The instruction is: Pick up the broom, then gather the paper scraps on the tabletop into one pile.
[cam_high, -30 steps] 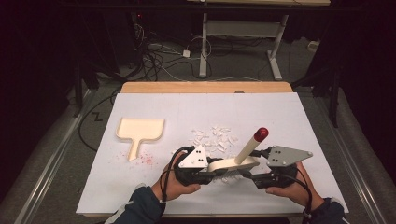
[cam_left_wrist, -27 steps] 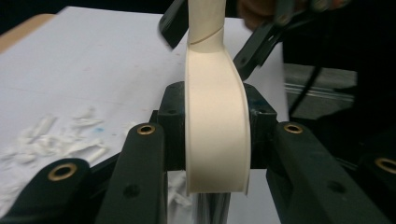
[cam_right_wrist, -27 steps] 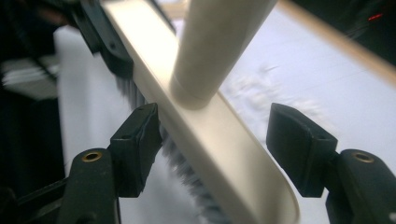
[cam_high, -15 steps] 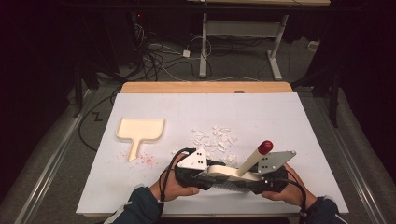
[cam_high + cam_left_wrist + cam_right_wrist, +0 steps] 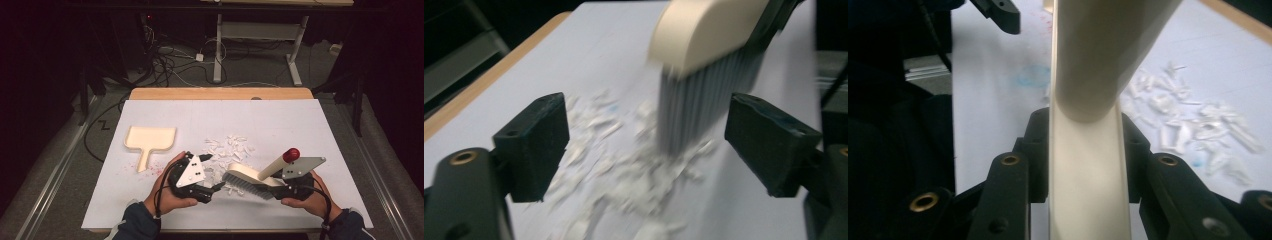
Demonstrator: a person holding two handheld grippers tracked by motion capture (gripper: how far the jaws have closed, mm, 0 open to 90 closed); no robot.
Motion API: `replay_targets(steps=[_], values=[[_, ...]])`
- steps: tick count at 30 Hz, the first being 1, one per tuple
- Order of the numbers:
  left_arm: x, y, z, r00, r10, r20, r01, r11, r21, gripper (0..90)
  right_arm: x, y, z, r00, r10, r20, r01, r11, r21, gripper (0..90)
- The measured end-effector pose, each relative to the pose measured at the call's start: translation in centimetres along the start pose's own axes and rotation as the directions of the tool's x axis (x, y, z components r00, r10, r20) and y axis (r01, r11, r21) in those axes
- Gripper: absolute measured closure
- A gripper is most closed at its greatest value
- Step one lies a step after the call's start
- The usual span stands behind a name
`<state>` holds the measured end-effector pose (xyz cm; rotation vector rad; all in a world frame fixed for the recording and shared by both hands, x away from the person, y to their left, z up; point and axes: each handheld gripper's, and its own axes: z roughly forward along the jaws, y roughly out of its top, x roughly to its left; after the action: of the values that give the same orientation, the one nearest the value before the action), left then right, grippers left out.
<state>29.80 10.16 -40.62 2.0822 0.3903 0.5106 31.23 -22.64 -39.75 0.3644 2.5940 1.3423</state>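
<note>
My right gripper [image 5: 278,188], clamped on the cream grey-bristled brush [image 5: 248,181], has swung it left into the white paper scraps [image 5: 227,148]; left gripper [image 5: 216,188] waits, jaws apart.

Looking like a lab or test room: white sheet [image 5: 280,125] covering a wooden table [image 5: 220,93], cables [image 5: 170,55] sprawling over grey carpet behind it, metal desk legs [image 5: 218,45] standing beyond, darkness surrounding the lit work surface.
</note>
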Motion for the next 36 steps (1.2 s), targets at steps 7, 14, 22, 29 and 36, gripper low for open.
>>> replay_targets(steps=[7,14,22,29,36], values=[[1.2,-4.4,-3.3,0.9846,-0.055,-0.166,0.065,0.9966,0.052,16.7,-1.5,-0.1,-1.3,0.9967,0.038,0.072,-0.037,0.999,-0.019,67.9],[1.4,-7.7,-5.1,0.9559,-0.08,-0.282,0.115,0.9874,0.108,16.9,-3.2,0.1,-2.2,0.9821,0.086,0.168,-0.08,0.996,-0.042,67.9],[0.3,-9.8,-5.6,0.9521,-0.076,-0.296,0.134,0.9745,0.18,17.1,-5.0,-0.5,-2.8,0.9469,0.143,0.288,-0.138,0.99,-0.037,67.9],[0.2,-10.2,-5.7,0.9534,-0.072,-0.293,0.133,0.9717,0.195,17.0,-6.1,-0.9,-3.0,0.9303,0.145,0.337,-0.148,0.989,-0.014,67.9],[0.4,-10.2,-5.5,0.9545,-0.088,-0.285,0.145,0.972,0.185,17.0,-5.7,-1.0,-2.8,0.9113,0.101,0.399,-0.12,0.992,0.025,68.0]])
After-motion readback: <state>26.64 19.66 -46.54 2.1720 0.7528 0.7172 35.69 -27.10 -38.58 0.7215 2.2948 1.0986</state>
